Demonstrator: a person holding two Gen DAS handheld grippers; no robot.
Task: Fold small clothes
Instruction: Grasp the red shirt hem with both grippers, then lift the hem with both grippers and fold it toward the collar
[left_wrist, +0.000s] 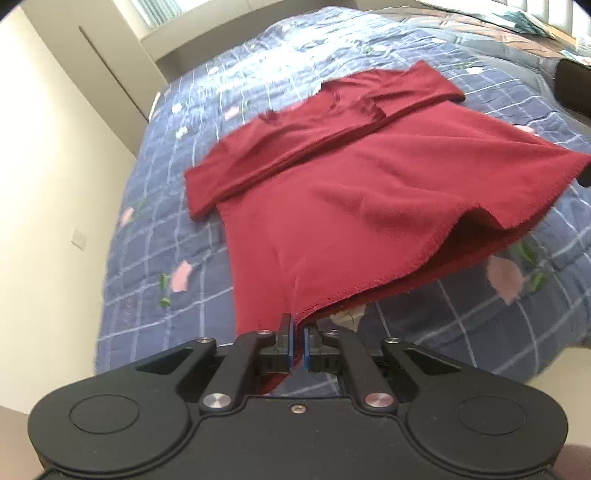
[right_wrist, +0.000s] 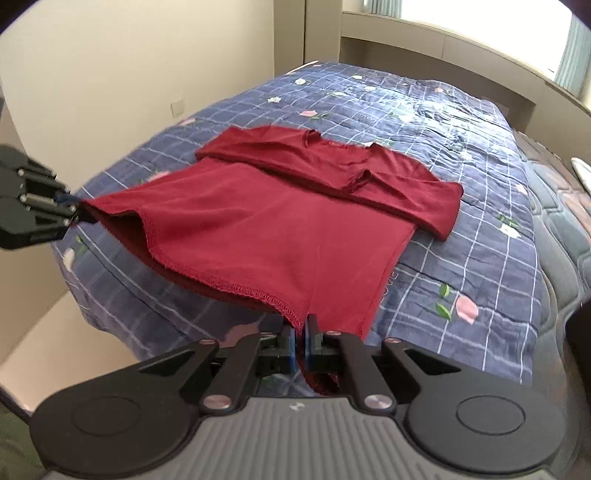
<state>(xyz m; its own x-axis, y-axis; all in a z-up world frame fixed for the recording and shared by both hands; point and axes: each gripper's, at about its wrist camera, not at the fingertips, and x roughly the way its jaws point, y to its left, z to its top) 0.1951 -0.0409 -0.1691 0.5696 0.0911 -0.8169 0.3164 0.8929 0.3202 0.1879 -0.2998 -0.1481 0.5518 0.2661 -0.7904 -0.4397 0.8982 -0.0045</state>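
A red shirt (right_wrist: 280, 221) lay on a bed covered with a blue checked quilt (right_wrist: 461, 258) printed with pink flowers. The sleeves were folded across the chest, forming a band at the shirt's far end, near the neckline. The hem end, nearest the cameras, was raised off the quilt, and the front and back layers gaped apart along the stitched edge.

The left claw (left_wrist: 298, 341) was clamped on one hem corner of the shirt, its blue pads pressed together with red cloth between them and a fold of cloth hanging below. In the right wrist view the same claw (right_wrist: 75, 214) appeared at the shirt's left hem corner, with the cloth pulled to a point at it.

The right claw (right_wrist: 299, 341) was clamped on the other hem corner, its pads closed on the fabric, and a bunch of cloth hung beneath them.

Beyond the shirt, past the quilt's far edge, stood a cream wall (right_wrist: 129, 66) and a bright window (right_wrist: 461, 14). No containers were in view.
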